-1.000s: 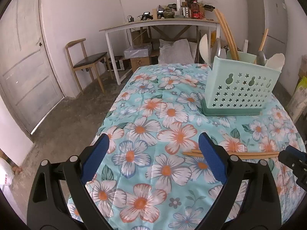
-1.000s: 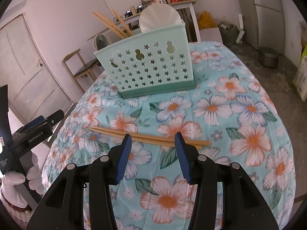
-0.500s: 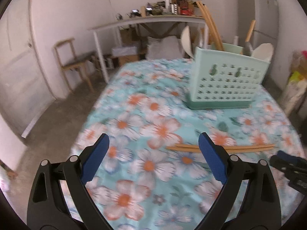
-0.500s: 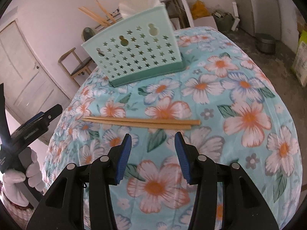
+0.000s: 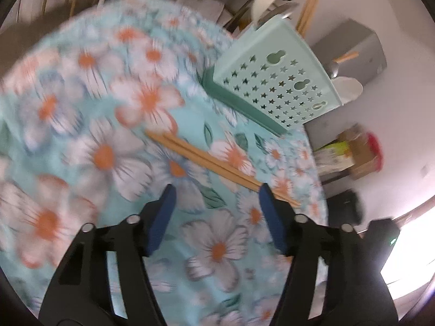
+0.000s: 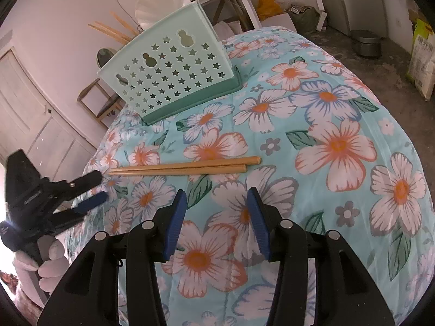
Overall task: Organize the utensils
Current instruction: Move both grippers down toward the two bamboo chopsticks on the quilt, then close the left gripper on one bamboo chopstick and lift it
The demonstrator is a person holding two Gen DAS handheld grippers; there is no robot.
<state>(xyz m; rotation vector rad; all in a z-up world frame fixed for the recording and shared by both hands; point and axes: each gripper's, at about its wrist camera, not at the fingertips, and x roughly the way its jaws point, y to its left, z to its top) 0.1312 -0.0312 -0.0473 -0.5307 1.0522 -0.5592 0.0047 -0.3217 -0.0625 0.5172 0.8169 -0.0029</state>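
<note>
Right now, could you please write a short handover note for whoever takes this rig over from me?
Left hand-held gripper: empty, jaws have just been closing, near the thin end of the chopsticks.
Right hand-held gripper: open, empty, just short of the pair's middle.
The chopsticks lie side by side on the floral cloth, in front of the mint utensil basket.
Done: other utensils already stand in the basket.
Left: lift the pair and stow it.

Both tools are the same build: glossy black plastic frames that fork into two arms, each arm tipped with a flat blue pad. Round silver screw heads sit at the pivots of the right gripper and the left gripper alike. The left one carries small pale lettering on its side, too small to read. The hand around it wears a white glove.
</note>
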